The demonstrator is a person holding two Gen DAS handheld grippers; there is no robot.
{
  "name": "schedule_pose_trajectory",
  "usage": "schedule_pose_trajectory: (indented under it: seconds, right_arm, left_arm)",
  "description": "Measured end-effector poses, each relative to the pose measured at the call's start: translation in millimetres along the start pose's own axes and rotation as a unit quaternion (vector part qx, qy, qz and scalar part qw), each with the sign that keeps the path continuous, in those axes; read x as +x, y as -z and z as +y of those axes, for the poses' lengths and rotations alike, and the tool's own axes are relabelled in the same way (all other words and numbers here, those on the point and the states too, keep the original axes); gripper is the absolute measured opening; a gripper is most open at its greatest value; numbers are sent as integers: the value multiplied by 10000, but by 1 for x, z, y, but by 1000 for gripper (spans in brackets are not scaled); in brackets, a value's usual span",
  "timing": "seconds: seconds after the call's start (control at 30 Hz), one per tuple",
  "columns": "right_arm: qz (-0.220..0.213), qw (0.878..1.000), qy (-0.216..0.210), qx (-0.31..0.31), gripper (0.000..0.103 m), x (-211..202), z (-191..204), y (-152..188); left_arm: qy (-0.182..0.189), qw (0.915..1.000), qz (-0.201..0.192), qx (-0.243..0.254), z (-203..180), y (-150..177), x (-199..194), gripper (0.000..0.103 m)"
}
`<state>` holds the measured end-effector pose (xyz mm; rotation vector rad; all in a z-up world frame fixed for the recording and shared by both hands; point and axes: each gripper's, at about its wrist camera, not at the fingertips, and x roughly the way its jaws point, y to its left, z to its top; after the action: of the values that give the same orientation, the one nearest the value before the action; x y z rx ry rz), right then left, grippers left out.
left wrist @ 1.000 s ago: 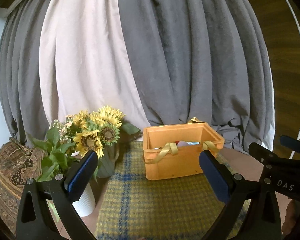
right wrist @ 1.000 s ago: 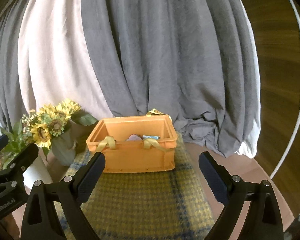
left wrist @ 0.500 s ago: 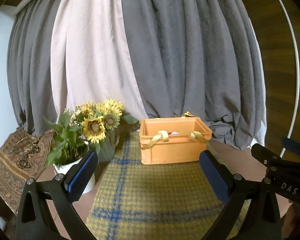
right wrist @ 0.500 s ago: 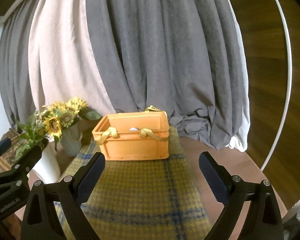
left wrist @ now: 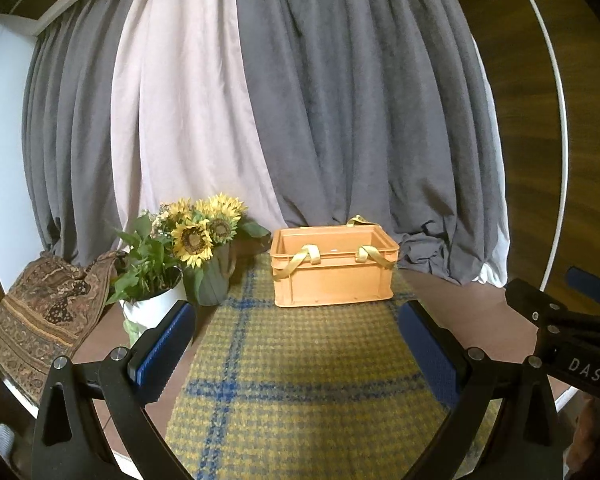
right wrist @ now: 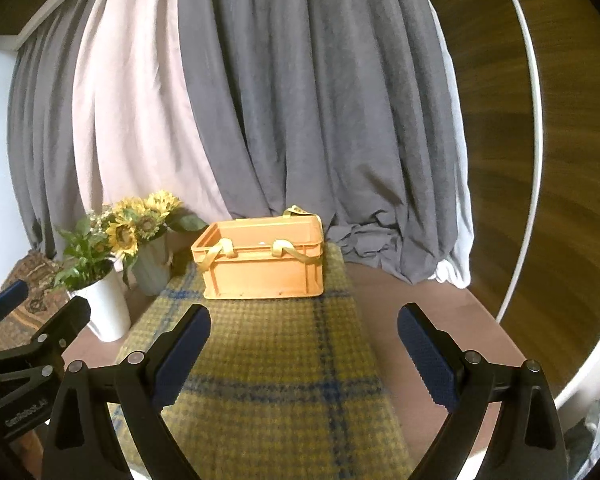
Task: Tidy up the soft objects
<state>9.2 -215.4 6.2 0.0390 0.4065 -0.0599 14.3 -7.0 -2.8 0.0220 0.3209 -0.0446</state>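
Note:
An orange plastic crate [left wrist: 333, 270] with yellow ribbon handles stands at the far end of a yellow and blue plaid cloth [left wrist: 300, 380]. It also shows in the right wrist view [right wrist: 266, 260]. What lies inside it is hidden by its wall. My left gripper [left wrist: 298, 350] is open and empty, well back from the crate above the cloth. My right gripper [right wrist: 303, 356] is open and empty too, beside the left one, above the plaid cloth [right wrist: 272, 372].
A sunflower bouquet in a grey vase [left wrist: 204, 240] and a green plant in a white pot [left wrist: 148, 300] stand left of the crate. A patterned brown cloth [left wrist: 40, 312] lies at the far left. Grey and pale curtains [left wrist: 300, 100] hang behind the round table.
Both grippers have pulled back and up from the crate, which now looks smaller and farther. Its contents have dropped out of sight. Both jaws stay open.

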Motion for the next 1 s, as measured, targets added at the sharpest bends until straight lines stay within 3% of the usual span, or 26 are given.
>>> schedule_pose_trajectory:
  seconds: [0.37, 1.0]
  right_arm:
    - [-7, 10000, -5, 49, 96, -34, -2, 16]
    - [-56, 10000, -9, 25, 96, -50, -3, 19]
  left_arm:
    - [22, 10000, -82, 25, -1, 10, -37, 103]
    - [57, 9999, -124, 28, -7, 8, -49, 103]
